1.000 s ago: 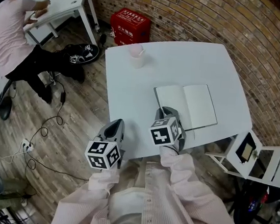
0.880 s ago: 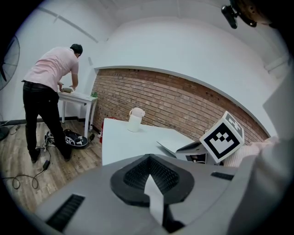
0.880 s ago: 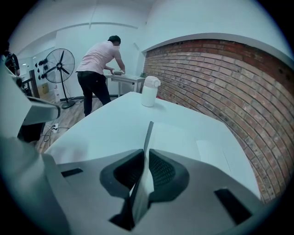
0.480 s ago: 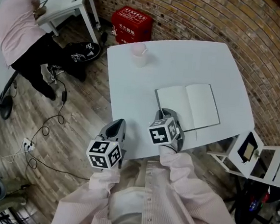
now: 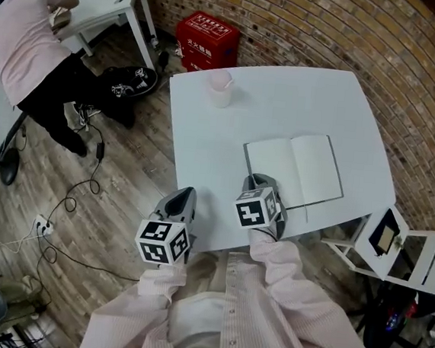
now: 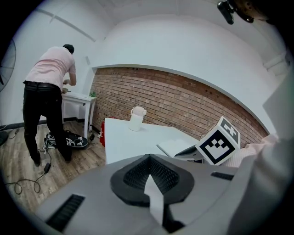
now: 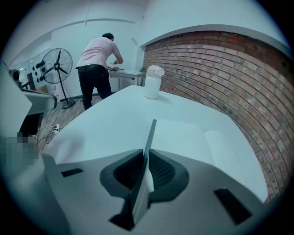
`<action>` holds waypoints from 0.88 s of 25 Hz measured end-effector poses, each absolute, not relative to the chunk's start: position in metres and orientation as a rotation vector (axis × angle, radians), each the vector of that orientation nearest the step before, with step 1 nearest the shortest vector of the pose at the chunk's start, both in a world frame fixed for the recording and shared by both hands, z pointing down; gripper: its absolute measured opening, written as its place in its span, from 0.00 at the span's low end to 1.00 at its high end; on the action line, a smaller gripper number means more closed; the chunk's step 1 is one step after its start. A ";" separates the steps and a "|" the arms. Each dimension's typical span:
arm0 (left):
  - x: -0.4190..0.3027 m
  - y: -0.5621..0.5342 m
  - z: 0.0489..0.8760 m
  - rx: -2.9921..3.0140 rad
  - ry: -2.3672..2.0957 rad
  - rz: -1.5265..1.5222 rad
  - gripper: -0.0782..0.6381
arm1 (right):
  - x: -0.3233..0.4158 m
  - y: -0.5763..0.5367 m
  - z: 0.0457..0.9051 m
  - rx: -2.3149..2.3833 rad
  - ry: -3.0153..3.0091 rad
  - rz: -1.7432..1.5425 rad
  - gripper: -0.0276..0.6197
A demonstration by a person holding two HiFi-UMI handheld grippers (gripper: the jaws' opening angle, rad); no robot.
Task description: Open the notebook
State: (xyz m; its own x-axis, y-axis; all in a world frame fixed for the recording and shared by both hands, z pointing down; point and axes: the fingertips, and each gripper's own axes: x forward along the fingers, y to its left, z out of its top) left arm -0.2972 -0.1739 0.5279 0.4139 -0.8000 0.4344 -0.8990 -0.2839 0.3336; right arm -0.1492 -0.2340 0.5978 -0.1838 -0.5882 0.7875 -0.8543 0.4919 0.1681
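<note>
The white table (image 5: pixel 286 99) fills the middle of the head view, with wooden floor at its left and a brick wall behind its far and right sides. Well beyond the table's far left corner, a person (image 5: pixel 31 44) in a pink top bends over a 2nd, smaller white desk (image 5: pixel 103 5). A white folding chair (image 5: pixel 405 252) stands just off the table's near right corner. A red crate (image 5: pixel 208 35) sits on the floor near the table's far edge.

The notebook (image 5: pixel 310 167) lies on the table's near right part, spread to 2 blank pages. A white lidded jug (image 5: pixel 219 89) stands upright on the table close to its far left corner, well apart from the notebook.

The right gripper (image 5: pixel 257 179) is over the table's near edge at the notebook's near left corner. Its jaws are pinched on a thin, dark-edged leaf of the notebook that rises edge-on between them. The left gripper (image 5: pixel 183 194) hovers just off the table's near left edge, jaws pressed together with nothing held.
</note>
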 end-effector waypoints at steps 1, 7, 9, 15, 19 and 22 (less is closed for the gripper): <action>-0.296 -0.175 0.528 2.149 -1.435 0.248 0.10 | -0.150 -0.234 0.597 1.202 -1.904 0.398 0.10; -0.290 -0.180 0.522 2.179 -1.428 0.249 0.10 | -0.146 -0.233 0.585 1.263 -2.054 0.453 0.10; -0.285 -0.180 0.519 2.196 -1.420 0.250 0.10 | -0.146 -0.234 0.579 1.282 -2.126 0.491 0.10; -0.273 -0.184 0.505 2.259 -1.415 0.233 0.10 | -0.143 -0.234 0.557 1.303 -2.292 0.530 0.06; -0.266 -0.189 0.491 2.299 -1.437 0.213 0.10 | -0.140 -0.235 0.536 1.293 -2.402 0.517 0.05; -0.259 -0.192 0.478 2.334 -1.459 0.195 0.10 | -0.136 -0.237 0.518 1.297 -2.479 0.511 0.05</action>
State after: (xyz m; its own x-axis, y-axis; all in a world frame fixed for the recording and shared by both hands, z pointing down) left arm -0.2592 -0.1923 0.4784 0.4517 -0.8358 0.3121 -0.8884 -0.3892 0.2435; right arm -0.1360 -0.2366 0.5179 -0.5491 -0.7250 0.4157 -0.8303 0.5299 -0.1725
